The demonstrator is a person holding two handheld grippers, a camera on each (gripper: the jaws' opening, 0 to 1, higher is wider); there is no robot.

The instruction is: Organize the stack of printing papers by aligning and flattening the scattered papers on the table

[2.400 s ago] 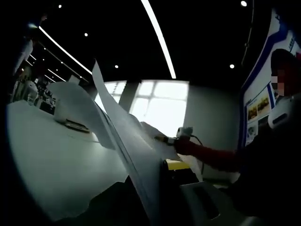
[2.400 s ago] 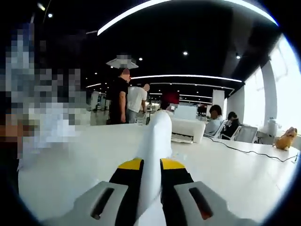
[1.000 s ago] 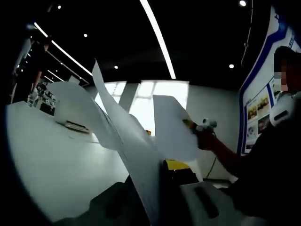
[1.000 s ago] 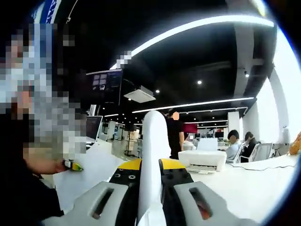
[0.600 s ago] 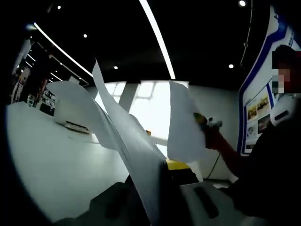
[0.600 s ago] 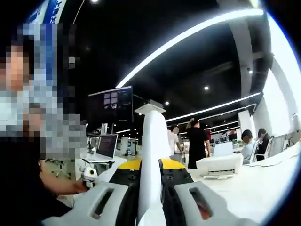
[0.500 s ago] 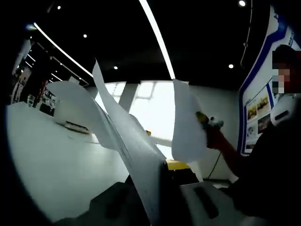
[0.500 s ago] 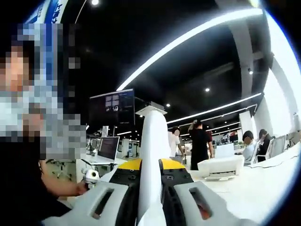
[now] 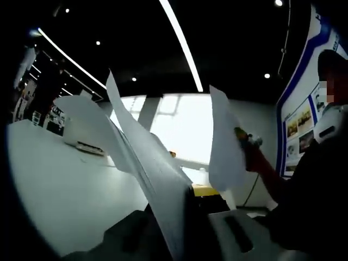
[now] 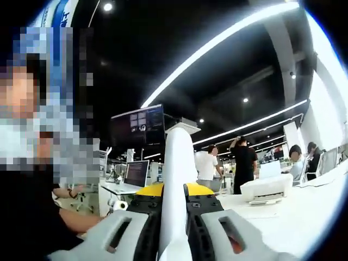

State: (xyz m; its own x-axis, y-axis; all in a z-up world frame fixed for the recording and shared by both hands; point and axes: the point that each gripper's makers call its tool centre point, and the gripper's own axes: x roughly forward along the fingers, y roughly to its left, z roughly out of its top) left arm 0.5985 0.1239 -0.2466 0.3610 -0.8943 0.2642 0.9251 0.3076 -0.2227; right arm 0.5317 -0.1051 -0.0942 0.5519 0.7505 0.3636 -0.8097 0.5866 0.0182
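Note:
My left gripper (image 9: 187, 191) is shut on a sheaf of white printing papers (image 9: 147, 163) that fan up and to the left, held off the white table (image 9: 60, 190). A separate white sheet (image 9: 224, 144) hangs upright to the right of them, pinched by my right gripper (image 9: 243, 138), which comes in from the right in a person's hand (image 9: 258, 166). In the right gripper view that sheet (image 10: 178, 163) stands edge-on between the yellow-padded jaws of my right gripper (image 10: 174, 191), which is shut on it.
A white printer (image 9: 81, 138) sits at the far side of the table; it appears as the printer (image 10: 266, 189) on the table (image 10: 296, 217) at right. A laptop (image 10: 136, 173) stands on a desk behind, and two people (image 10: 244, 160) stand beyond it. A person's arm (image 10: 70, 223) lies low left.
The right gripper has lifted its single sheet off the table, raised it and swung it upright beside the left gripper's papers. The left gripper and its sheaf have stayed put.

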